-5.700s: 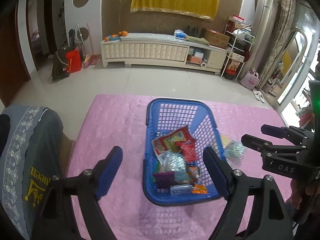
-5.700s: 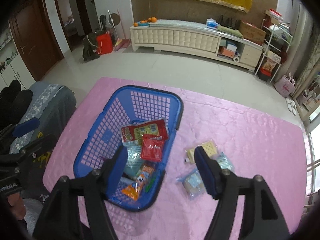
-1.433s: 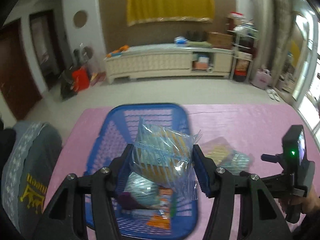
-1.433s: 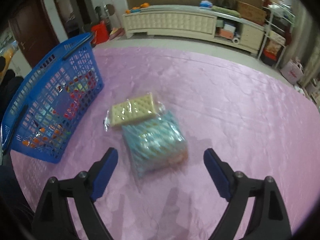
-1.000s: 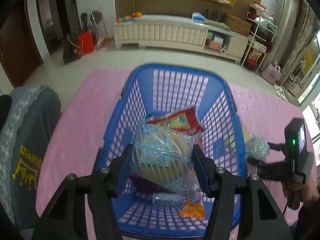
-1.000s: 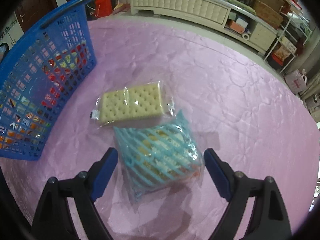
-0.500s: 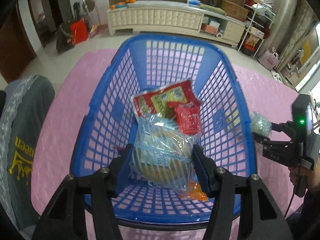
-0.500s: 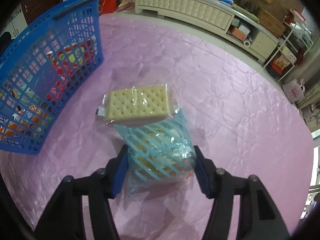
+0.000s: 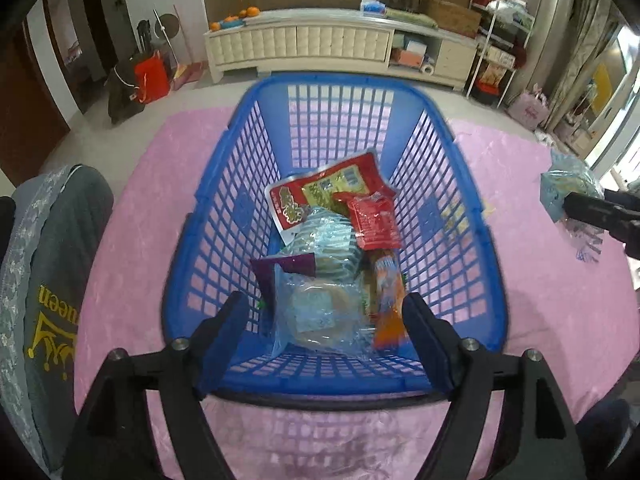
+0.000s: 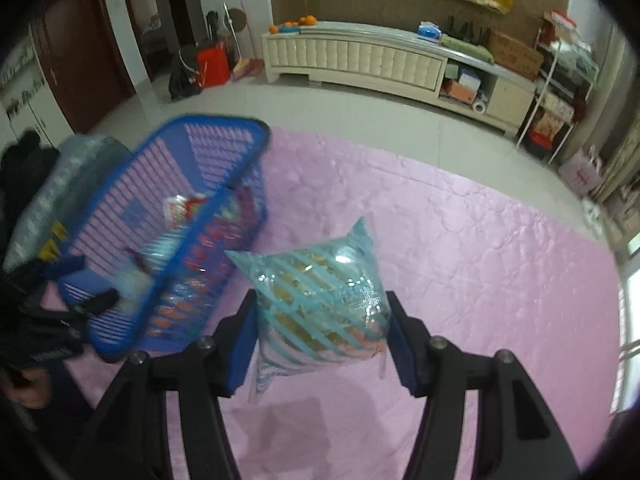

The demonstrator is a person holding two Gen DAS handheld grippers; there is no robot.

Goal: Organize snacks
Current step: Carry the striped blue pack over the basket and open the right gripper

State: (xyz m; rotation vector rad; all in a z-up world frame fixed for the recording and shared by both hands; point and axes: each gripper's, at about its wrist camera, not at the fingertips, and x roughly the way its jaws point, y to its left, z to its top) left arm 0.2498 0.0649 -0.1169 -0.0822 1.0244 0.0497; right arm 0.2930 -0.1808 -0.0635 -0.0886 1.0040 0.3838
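Half a second back the left tongs [image 9: 324, 320] were clamped on a clear striped packet [image 9: 320, 312]; now they are opening and the packet lies loose between them on the pile in the blue basket [image 9: 208, 216] — that one looks delivered. Meanwhile the right tongs [image 10: 320, 336], a moment ago down at the pink counter [image 10: 480, 248], are up in the air, pinching the teal striped bag [image 10: 324, 300] from both sides. By my read, this bag goes into the basket next. It hangs clear of the cloth, just right of the basket wall — long axis running up the frame, one sealed corner pointing away from the tongs, its crimped tail drooping back below them. Red packets [image 9: 328, 196] sit deeper in the basket.
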